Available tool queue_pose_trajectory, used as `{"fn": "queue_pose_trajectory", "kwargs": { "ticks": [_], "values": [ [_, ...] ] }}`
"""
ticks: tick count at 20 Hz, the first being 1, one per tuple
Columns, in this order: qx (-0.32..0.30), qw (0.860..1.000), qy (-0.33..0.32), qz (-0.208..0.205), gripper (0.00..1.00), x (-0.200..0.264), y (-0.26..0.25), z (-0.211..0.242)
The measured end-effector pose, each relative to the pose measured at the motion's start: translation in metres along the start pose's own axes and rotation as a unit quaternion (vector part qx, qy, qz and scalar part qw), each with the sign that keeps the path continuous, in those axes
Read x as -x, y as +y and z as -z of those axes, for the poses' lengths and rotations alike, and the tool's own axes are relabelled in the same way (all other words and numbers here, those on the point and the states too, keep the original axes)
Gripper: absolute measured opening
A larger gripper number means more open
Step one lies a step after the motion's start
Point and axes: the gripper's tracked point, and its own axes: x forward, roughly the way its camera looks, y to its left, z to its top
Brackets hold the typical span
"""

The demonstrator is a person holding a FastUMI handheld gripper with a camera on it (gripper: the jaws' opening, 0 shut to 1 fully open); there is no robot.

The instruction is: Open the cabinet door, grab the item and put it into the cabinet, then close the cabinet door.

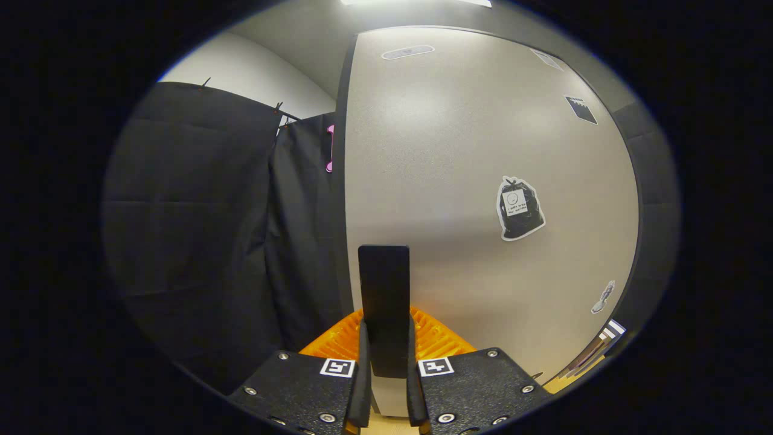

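We hold the hand-held gripper (384, 374) level and pointing forward, its two fingers (364, 386) drawn close together and standing nearly parallel. Both fingers press on a flat upright handle (384, 302) that rises between them and reaches beyond their tips.

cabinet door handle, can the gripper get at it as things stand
Probably yes: the gripper appears already there, with its fingers closed on the dark upright handle of the grey cabinet door. Nothing stands between them.
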Motion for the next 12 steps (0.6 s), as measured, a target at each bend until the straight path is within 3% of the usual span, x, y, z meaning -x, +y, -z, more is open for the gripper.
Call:
{"fn": "queue_pose_trajectory", "kwargs": {
  "ticks": [12],
  "values": [
    [-0.008, 0.998, 0.016, -0.053, 0.24, 0.057, 0.002, -0.005]
  ]
}}
